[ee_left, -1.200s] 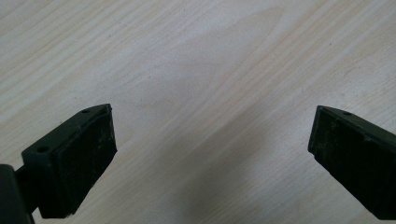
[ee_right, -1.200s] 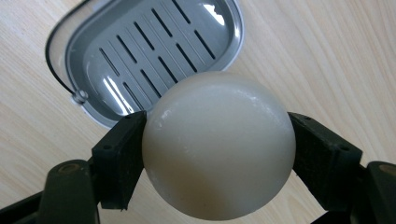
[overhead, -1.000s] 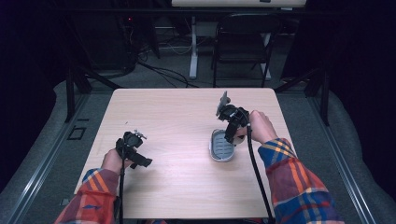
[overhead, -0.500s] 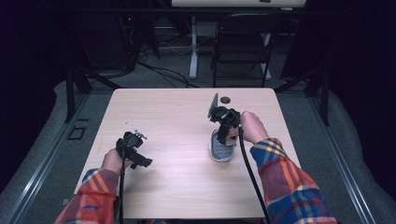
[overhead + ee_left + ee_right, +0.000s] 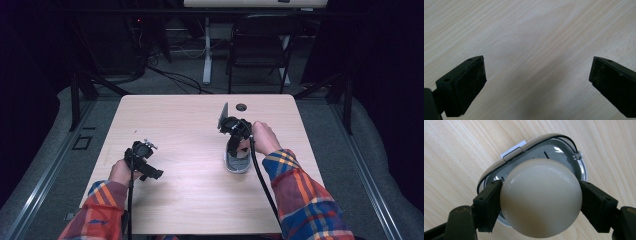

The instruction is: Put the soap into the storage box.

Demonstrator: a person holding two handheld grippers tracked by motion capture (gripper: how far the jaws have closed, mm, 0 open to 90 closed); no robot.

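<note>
The left gripper rests on the worktop, jaws wide apart and empty. The right gripper clamps a cream egg just above the grey slicer; lower it centred into the cradle, then loosen gently.

The case lies on the bench, right of centre. The right gripper holds an egg just above it. The left gripper sits well apart, near the bench's left edge.
</note>
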